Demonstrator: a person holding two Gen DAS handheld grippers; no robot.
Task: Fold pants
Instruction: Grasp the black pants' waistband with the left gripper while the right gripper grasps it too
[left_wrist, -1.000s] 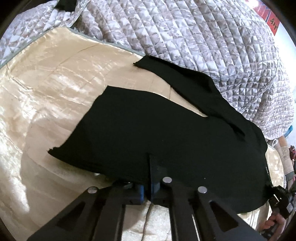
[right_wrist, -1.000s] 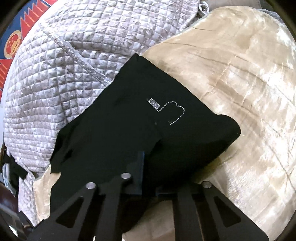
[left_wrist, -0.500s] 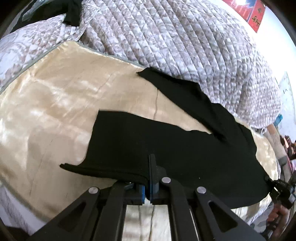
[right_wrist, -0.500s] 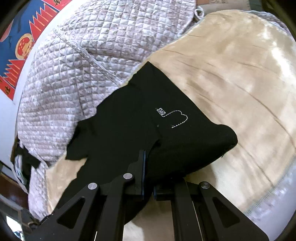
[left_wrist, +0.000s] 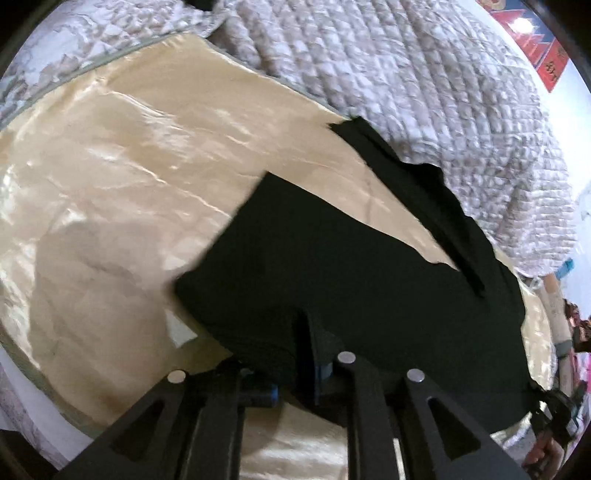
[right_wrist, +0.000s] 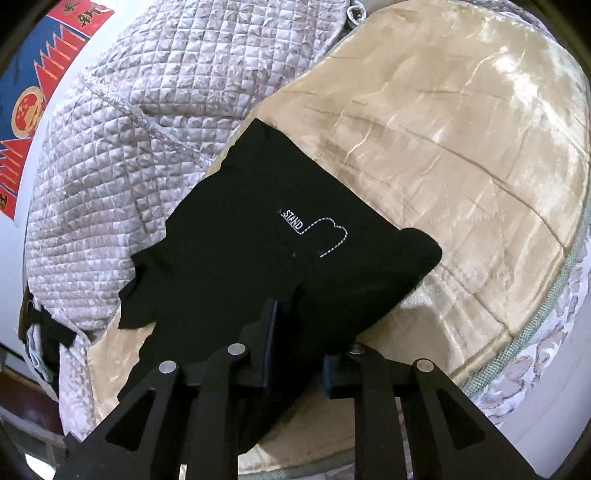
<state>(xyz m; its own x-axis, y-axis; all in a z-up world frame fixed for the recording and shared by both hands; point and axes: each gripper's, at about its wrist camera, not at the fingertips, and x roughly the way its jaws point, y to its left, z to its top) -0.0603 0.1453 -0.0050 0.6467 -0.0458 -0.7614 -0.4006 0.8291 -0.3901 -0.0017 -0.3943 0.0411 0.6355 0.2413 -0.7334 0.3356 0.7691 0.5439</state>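
Black pants (left_wrist: 351, 280) lie on a shiny beige satin sheet (left_wrist: 129, 177), lifted along their near edge. My left gripper (left_wrist: 303, 350) is shut on the near edge of one leg. The other leg runs up toward the quilt. In the right wrist view the pants (right_wrist: 240, 266) show a white "STAND" label and stitched outline. My right gripper (right_wrist: 295, 354) is shut on the pants' near edge, with the cloth bunched between the fingers. The right gripper also shows in the left wrist view (left_wrist: 554, 417) at the far right, holding the waist end.
A grey-white quilted bedspread (left_wrist: 424, 74) is heaped behind the pants; it also shows in the right wrist view (right_wrist: 129, 129). The bed edge with green piping (right_wrist: 535, 325) curves on the right. A red and blue wall poster (right_wrist: 33, 74) hangs behind.
Both grippers have lifted and pulled the pants toward me and off the sheet. The near leg has moved toward the far leg, baring more beige sheet on the left.
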